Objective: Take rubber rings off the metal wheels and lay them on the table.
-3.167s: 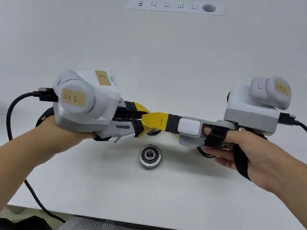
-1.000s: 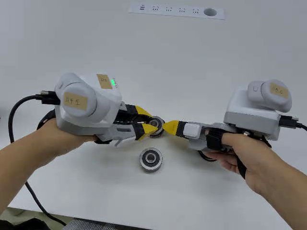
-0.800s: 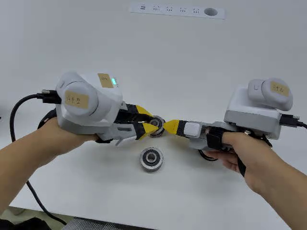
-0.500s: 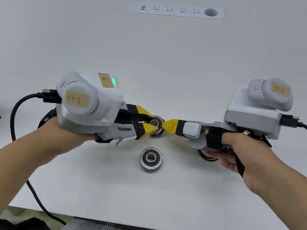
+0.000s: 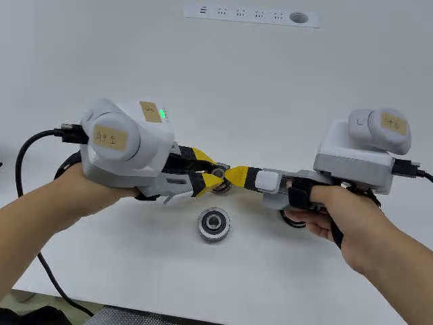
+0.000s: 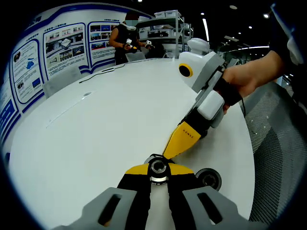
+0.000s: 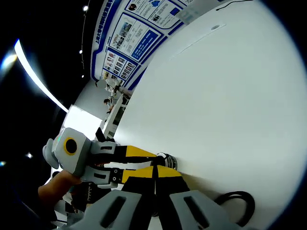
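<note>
**Wheel clamped at mid-air, ring still under attention**

The metal wheel (image 6: 158, 170) sits gripped between the yellow fingers (image 6: 136, 170) of the left gripper (image 5: 210, 176), held clear above the white counter (image 5: 270, 95). The fingers of the right gripper (image 7: 154, 168) are pressed together, tips touching the wheel's far rim directly opposite the left fingers. Whether they pinch the rubber on that rim cannot be told.

A second metal wheel (image 5: 214, 223) lies flat on the counter just below and near side of both sets of fingers, apart from them. A loose black rubber ring (image 7: 235, 193) lies on the counter behind the right fingers, partly under the right hand (image 5: 338, 210).

The left hand (image 5: 88, 189) carries its gripper from the opposite side. A power strip (image 5: 250, 13) lies at the counter's far edge, well beyond the fingers.
</note>
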A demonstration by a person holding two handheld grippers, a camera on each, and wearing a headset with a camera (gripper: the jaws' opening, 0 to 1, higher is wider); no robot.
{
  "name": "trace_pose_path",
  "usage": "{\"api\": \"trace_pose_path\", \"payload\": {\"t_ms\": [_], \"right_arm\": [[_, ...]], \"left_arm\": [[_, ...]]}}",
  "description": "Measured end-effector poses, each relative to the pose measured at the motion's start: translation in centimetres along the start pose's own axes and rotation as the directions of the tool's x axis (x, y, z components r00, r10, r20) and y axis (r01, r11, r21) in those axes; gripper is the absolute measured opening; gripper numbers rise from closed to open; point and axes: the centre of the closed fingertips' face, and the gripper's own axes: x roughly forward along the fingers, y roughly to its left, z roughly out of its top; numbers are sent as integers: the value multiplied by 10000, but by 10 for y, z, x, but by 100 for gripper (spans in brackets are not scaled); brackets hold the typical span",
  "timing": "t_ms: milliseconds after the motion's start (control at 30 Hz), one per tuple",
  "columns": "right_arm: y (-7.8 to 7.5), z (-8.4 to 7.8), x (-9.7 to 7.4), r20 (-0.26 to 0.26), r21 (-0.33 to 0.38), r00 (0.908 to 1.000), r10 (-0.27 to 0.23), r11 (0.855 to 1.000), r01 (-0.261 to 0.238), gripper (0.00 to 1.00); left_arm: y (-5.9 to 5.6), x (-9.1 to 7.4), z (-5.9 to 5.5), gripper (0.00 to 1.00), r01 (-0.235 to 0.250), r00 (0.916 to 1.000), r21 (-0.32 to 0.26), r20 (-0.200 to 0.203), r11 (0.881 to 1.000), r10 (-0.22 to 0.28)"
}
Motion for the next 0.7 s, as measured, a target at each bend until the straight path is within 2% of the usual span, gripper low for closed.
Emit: {"api": "trace_pose_path", "payload": {"t_ms": [700], "right_arm": [[4, -2, -5, -109, -434, 9998, 153, 9989, -157, 0]], "left_arm": [[-2, 0, 0, 12, 39, 10000, 2, 41, 10000, -39]]}}
